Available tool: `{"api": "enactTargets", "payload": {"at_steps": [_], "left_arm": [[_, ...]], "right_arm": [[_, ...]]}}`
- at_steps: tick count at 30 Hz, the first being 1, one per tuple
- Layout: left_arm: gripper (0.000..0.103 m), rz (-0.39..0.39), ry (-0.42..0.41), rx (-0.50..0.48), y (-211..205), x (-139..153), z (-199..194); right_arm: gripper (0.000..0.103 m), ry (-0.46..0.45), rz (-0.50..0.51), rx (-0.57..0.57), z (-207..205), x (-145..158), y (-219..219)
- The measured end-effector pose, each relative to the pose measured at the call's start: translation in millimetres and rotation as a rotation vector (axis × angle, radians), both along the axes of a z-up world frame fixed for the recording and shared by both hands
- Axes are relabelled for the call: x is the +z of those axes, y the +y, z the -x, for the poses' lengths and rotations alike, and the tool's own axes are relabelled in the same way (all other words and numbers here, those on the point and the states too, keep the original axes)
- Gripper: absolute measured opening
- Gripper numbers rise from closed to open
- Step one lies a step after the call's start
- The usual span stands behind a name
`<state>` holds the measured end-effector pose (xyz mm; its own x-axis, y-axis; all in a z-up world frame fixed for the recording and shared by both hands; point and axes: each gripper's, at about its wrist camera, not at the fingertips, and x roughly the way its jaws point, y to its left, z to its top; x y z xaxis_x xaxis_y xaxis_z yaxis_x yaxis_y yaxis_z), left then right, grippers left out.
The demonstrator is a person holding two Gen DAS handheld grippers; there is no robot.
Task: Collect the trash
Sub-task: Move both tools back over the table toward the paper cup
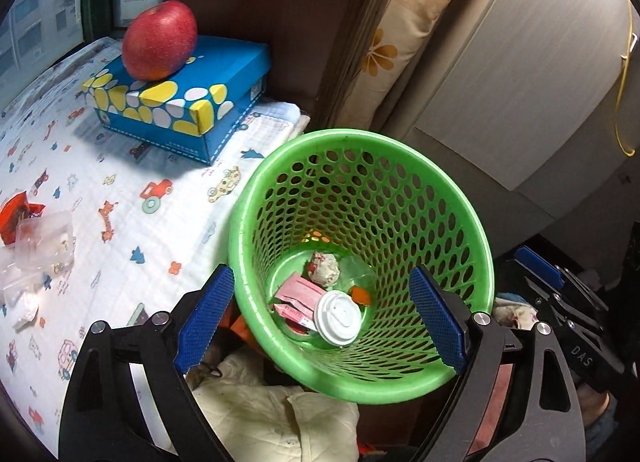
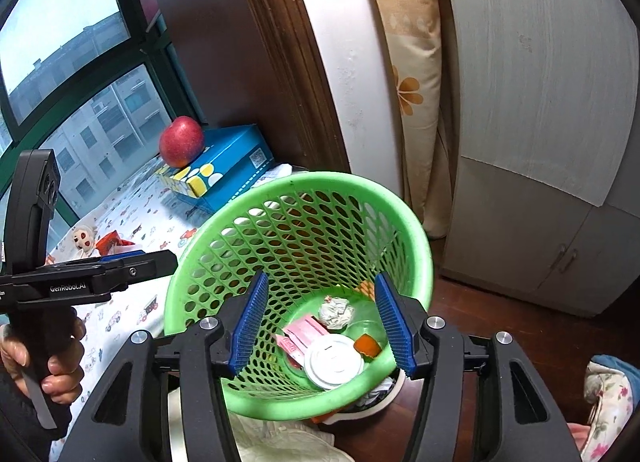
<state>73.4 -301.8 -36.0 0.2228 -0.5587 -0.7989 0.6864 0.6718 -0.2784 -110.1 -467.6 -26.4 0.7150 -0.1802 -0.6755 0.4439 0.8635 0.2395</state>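
1. I held my left tongs (image 1: 320, 316) over the green basket (image 1: 404, 382), wide open, the basket's near-left rim passing between the blue pads (image 1: 204, 316) without either pad pressing on it. They gripped nothing.
2. My right tongs (image 2: 326, 326) hung over the same basket (image 2: 280, 406), about half open and empty, pads clear of the mesh wall.
3. No earlier picture was there, so I tell only how the jaws stood.
4. The basket stood tilted, just right of the bed's near corner, its rim touching the printed sheet (image 1: 120, 222).
5. At the bottom of the basket lay the trash: a white cup lid (image 1: 337, 316), a pink wrapper (image 1: 300, 294), a crumpled paper ball (image 1: 324, 268) and an orange scrap (image 1: 360, 296).
6. On the bed's left edge lay more litter: a red wrapper (image 1: 16, 218) and a clear plastic box (image 1: 44, 242), touching each other.
7. Far on the bed sat a blue box (image 1: 180, 102) with a red apple (image 1: 159, 40) on top.
8. My left hand (image 2: 52, 362) showed at the left, gripping the handle.
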Motion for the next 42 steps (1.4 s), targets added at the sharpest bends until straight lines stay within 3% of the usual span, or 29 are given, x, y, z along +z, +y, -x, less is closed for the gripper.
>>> {"api": "enactTargets", "payload": {"at_steps": [16, 34, 42], "left_arm": [[0.088, -0.015, -0.038, 0.277, 117, 1, -34], [0.088, -0.116, -0.088, 0.66, 264, -16, -104], [0.088, -0.168, -0.089, 0.719, 301, -36, -141]], "right_arm": [[0.066, 0.005, 0.015, 0.179, -53, 4, 70], [0.075, 0.023, 0.025, 0.354, -117, 4, 146], [0.076, 0.028, 0.03, 0.418, -146, 4, 173]]}}
